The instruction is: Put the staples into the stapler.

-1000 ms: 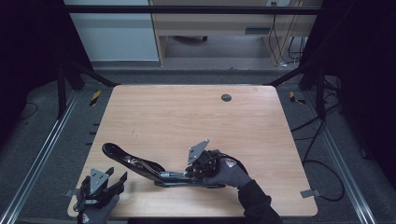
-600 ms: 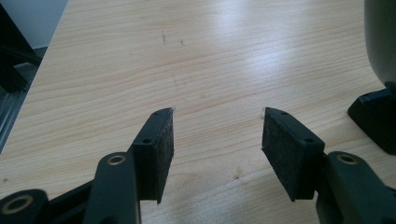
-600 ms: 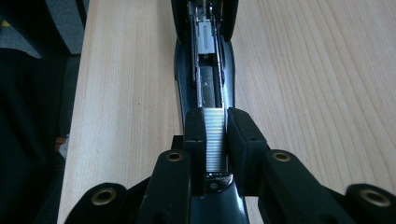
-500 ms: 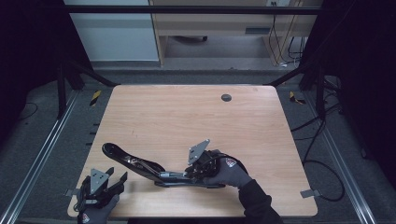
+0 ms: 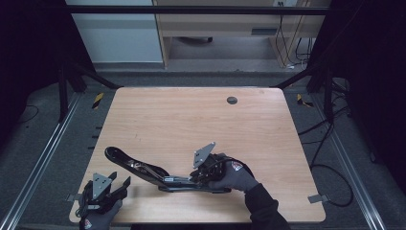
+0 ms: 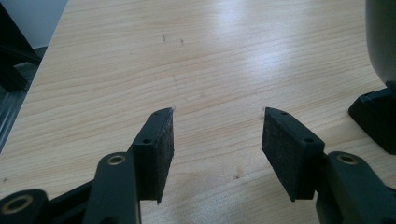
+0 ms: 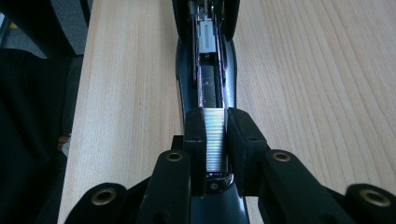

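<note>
Bare pale wooden table (image 5: 191, 120) stretches wide toward its far edge, while a black stapler with its lid swung open (image 5: 143, 170) lies near the front edge. Right gripper (image 7: 215, 140) pinches a silvery strip of staples (image 7: 215, 137) over the stapler's open channel. Left gripper (image 6: 217, 140), at the front left corner, stands spread over bare wood, holding nothing.

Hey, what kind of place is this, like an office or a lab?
Probably a lab recording bench: a bare wooden table inside a dark metal frame, cables trailing on the floor, and an opened stapler being loaded with a staple strip.
</note>
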